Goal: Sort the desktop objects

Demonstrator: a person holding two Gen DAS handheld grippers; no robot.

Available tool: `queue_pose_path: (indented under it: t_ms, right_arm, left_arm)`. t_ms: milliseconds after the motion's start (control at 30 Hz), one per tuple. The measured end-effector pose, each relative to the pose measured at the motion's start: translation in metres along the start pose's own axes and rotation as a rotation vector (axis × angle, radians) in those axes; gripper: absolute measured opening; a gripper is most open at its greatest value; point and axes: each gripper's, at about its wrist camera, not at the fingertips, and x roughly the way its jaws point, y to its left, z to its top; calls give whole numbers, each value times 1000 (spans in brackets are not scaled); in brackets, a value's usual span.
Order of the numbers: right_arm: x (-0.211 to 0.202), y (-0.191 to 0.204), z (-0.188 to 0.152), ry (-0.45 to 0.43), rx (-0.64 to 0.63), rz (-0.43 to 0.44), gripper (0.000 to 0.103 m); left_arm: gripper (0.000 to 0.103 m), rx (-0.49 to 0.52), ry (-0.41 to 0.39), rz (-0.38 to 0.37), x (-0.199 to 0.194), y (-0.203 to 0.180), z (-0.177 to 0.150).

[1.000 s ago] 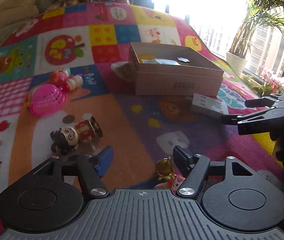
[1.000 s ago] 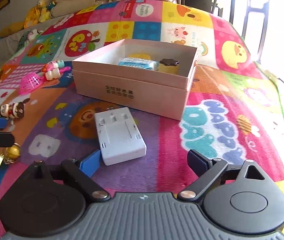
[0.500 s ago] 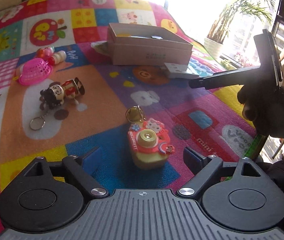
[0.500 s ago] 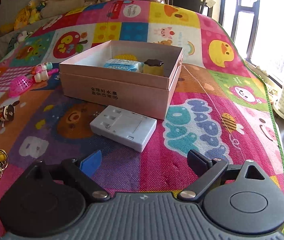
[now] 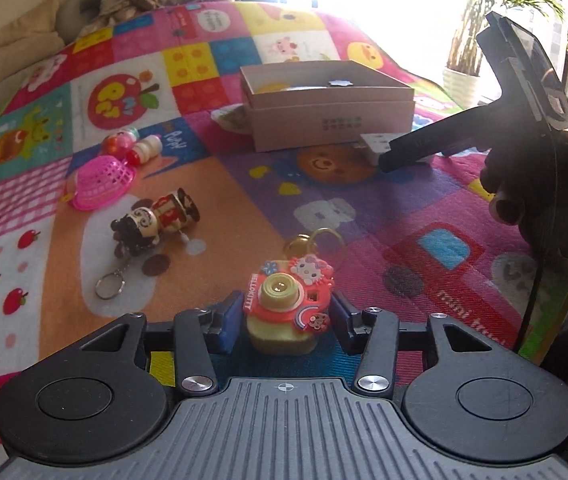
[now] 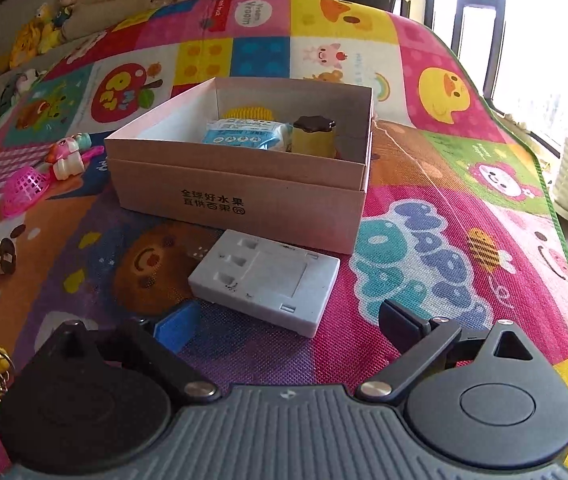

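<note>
1. Toy camera keychain (image 5: 288, 312) sits on the mat (image 5: 219, 200) squarely between the left gripper (image 5: 286, 322) jaws, which are closing on it.
2. Right gripper (image 6: 284, 320) (jaws wide, empty) hovers by the white charger (image 6: 263, 280); box (image 6: 243, 196) lies beyond.

Matt cardboard box (image 6: 243, 196), woven mat (image 6: 464, 240), glossy plastic basket (image 5: 101, 180)
</note>
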Motion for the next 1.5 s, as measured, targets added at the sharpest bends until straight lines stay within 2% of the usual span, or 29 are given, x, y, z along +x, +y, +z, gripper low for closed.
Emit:
queue_pose_path:
  t_ms: [67,267,367,433,567,733,833,867,900,933,967,1067,1133,1200,1300,1333,1400,1500]
  right_arm:
    - [8,0,4,14,39,6,101]
    - [17,15,10,8,39,9,101]
    - [18,23,9,-4,-1,-18,94]
    - [14,26,8,-14,-29,-1,84]
    - [4,27,5,-2,-74,24,83]
    - [-27,17,-6,-11,-118,90,81]
    - [-58,6,-5,-65,-137,119,80]
    - [-70,3,-1,-91,-140,122,80]
    - [-82,0,4,-125,-141,127,75]
    - [-97,-4,14,-166,-144,140,48]
    - [-110,-7,25,-190,-150,149,40]
    - [-148,-22,66,-318,-113,163,39]
    - [-159,-30,86,-367,-110,176,39]
    - [-158,-37,96,-369,-107,176,39]
    - [-144,-44,88,-335,-120,151,46]
    - [-135,-46,80,-311,-120,143,53]
    - [-118,-47,63,-261,-121,116,59]
    - [-86,-46,33,-173,-143,50,61]
  left_arm:
    - [54,-17,3,32,3,6,-1]
    - [59,-48,-7,-25,7,9,0]
    - [61,-63,-7,-21,9,10,2]
    - [59,-68,-5,-19,10,9,3]
    - [51,-47,-3,-13,7,5,3]
    - [49,-21,-20,-3,-5,0,7]
    - [49,-1,-80,-11,-19,-2,24]
    - [48,27,-122,-12,-27,-4,38]
    - [48,51,-152,-9,-32,-5,47]
    - [48,84,-196,3,-38,-8,63]
    - [48,110,-232,12,-42,-11,75]
    - [48,162,-341,50,-43,-18,114]
    - [48,141,-358,56,-37,-18,129]
    - [48,96,-352,24,-29,-15,134]
    - [48,63,-302,-48,-12,-17,122]
    - [48,63,-271,-67,-2,-18,114]
    - [48,55,-200,-84,17,-19,97]
    - [49,14,-93,-92,42,-12,69]
